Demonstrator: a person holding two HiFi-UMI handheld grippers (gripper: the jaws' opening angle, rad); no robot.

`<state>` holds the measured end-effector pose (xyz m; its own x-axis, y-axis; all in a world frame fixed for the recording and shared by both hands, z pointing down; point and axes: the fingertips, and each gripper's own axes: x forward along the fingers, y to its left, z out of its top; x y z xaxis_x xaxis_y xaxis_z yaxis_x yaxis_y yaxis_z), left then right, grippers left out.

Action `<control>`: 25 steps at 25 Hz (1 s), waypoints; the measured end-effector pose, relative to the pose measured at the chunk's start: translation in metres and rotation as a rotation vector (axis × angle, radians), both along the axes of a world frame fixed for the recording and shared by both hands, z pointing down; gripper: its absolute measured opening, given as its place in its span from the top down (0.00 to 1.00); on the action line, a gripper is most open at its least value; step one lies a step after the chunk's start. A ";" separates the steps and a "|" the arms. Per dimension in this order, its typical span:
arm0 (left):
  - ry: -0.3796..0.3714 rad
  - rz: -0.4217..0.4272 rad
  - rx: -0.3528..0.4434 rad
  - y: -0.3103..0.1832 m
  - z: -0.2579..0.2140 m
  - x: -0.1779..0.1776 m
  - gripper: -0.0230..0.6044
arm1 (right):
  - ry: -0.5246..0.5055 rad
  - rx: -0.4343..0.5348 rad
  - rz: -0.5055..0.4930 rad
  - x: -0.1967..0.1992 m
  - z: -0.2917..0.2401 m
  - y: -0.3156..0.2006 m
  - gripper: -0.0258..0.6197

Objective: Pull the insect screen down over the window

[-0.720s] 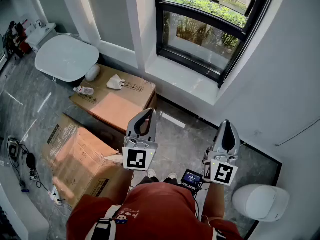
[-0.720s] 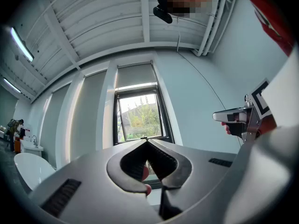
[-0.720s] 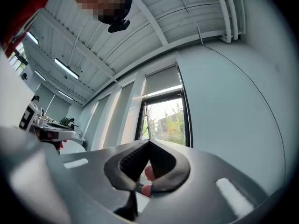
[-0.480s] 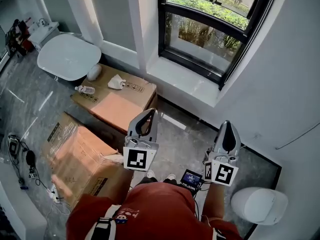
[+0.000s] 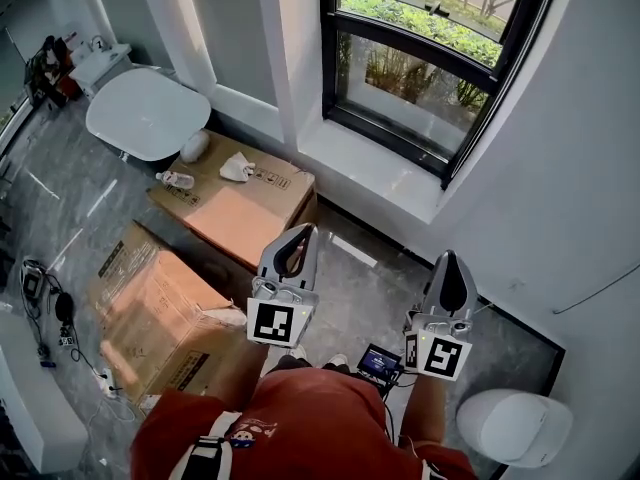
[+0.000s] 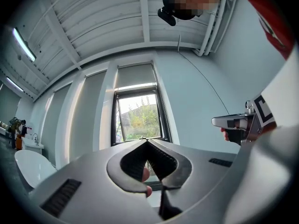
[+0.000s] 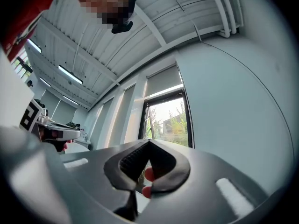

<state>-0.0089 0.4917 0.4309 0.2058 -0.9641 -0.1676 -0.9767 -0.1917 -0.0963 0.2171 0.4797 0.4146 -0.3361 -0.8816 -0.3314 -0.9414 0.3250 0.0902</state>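
Observation:
The black-framed window (image 5: 430, 58) is set in the white wall above a white sill (image 5: 380, 173), with green plants outside. In the gripper views a grey panel (image 6: 135, 76) (image 7: 163, 80) covers the opening above the glass (image 6: 140, 118) (image 7: 168, 122). My left gripper (image 5: 300, 230) and right gripper (image 5: 450, 256) are held side by side at waist height, pointing toward the window and well short of it. Both are shut with nothing between the jaws (image 6: 147, 141) (image 7: 149, 141). Each gripper shows in the other's view (image 6: 238, 122) (image 7: 53, 132).
Two cardboard boxes (image 5: 240, 213) (image 5: 150, 308) lie on the grey floor to my left, one with a plastic bottle (image 5: 178, 180) on it. A white tub (image 5: 150, 113) stands at the far left, a white toilet (image 5: 515, 426) at the lower right. A small device (image 5: 383, 360) lies by my feet.
The head view has shifted a little, so the window and boxes sit lower and more to the right. Both grippers keep their pose and stay shut.

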 end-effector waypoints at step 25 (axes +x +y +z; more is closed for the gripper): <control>0.011 0.000 -0.002 -0.104 0.013 -0.002 0.95 | 0.031 -0.001 -0.012 -0.006 0.016 -0.100 0.95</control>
<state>-0.0105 0.3882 0.4437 0.2034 -0.9646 -0.1681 -0.9778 -0.1914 -0.0850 0.2115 0.3793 0.4304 -0.3569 -0.8778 -0.3195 -0.9342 0.3366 0.1185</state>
